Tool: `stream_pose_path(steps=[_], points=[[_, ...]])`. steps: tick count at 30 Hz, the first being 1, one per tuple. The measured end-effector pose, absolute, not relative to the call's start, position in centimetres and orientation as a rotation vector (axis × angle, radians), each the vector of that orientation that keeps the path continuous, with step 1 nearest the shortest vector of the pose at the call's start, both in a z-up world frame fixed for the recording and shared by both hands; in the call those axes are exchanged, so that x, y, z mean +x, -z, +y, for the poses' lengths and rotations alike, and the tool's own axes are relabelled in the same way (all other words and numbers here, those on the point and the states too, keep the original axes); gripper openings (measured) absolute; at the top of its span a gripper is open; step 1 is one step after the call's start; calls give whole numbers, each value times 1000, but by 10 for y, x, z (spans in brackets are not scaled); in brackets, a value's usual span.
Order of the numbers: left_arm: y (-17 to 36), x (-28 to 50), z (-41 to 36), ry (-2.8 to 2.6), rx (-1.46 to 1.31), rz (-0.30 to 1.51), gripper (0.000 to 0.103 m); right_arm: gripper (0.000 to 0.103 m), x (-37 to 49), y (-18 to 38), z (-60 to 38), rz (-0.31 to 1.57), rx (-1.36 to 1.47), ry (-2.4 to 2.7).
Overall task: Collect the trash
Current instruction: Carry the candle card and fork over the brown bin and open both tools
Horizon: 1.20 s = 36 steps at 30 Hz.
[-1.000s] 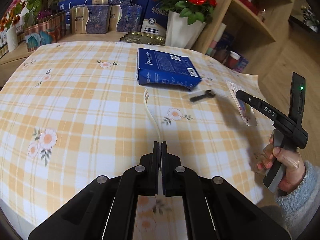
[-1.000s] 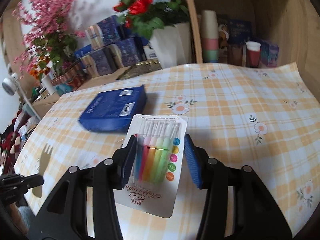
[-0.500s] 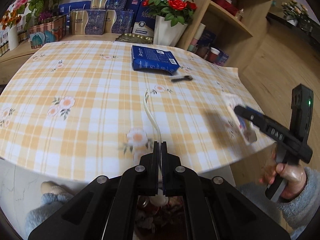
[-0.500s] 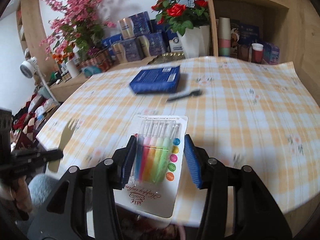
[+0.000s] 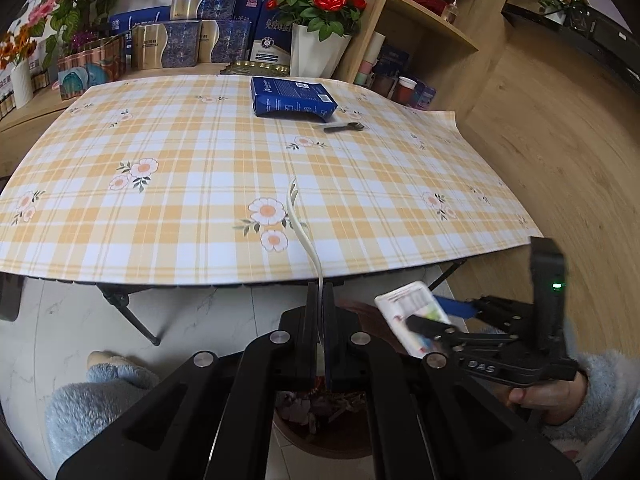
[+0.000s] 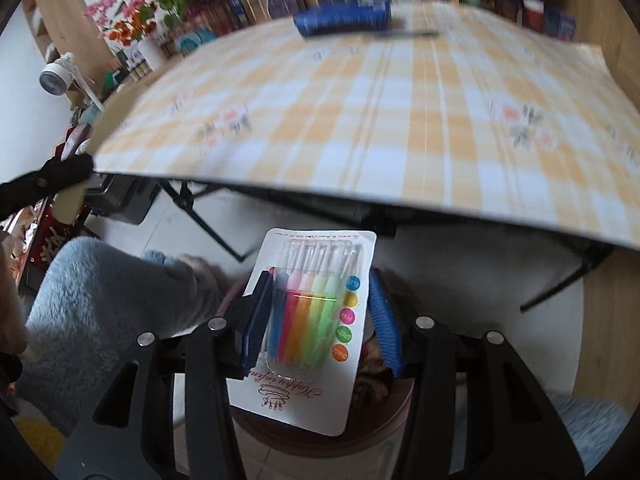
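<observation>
My left gripper (image 5: 320,294) is shut on the handle of a white plastic fork (image 5: 300,224), whose tines point up over the table edge. My right gripper (image 6: 318,308) is shut on a white card pack of coloured sticks (image 6: 312,312). That pack (image 5: 414,316) also shows at the right of the left wrist view, held by the right gripper (image 5: 436,322). Both grippers hang past the front edge of the table, above a round brown bin (image 5: 320,440) on the floor. The bin (image 6: 280,436) holds crumpled scraps.
On the checked tablecloth (image 5: 160,200) lie a blue box (image 5: 292,98) and a small black tool (image 5: 344,127) near the far side. Boxes, flower pots and wooden shelves stand behind. Folding table legs (image 5: 128,312) and a person's fuzzy blue legs (image 5: 100,392) are beside the bin.
Both grippers drew back from above the table to past its front edge, over the bin. The right one sank lower and tilted down. Fork and pack stayed gripped.
</observation>
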<state>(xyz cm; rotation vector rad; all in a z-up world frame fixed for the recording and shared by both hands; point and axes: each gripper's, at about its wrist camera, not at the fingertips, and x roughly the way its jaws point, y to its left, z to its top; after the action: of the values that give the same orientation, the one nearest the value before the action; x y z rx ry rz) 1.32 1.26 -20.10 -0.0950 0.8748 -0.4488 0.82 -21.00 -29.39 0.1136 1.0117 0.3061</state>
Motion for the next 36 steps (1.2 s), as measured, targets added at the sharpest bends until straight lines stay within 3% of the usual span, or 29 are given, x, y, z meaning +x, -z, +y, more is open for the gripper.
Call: stream_pose_path(steps=[7, 9, 13, 18, 21, 36], points=[[207, -2, 9, 462, -27, 868, 3, 52, 5, 324, -206, 1124, 142, -292], [210, -5, 7, 464, -3, 864, 3, 64, 3, 324, -207, 1116, 147, -288], [219, -6, 4, 467, 29, 871, 3, 71, 5, 313, -217, 1077, 171, -269], [235, -4, -6, 498, 58, 916, 3, 90, 5, 285, -237, 954, 189, -238], [247, -3, -15, 524, 80, 949, 3, 95, 2, 267, -246, 864, 142, -215], [310, 7, -49, 575, 178, 1183, 3, 97, -6, 233, -279, 728, 174, -129]])
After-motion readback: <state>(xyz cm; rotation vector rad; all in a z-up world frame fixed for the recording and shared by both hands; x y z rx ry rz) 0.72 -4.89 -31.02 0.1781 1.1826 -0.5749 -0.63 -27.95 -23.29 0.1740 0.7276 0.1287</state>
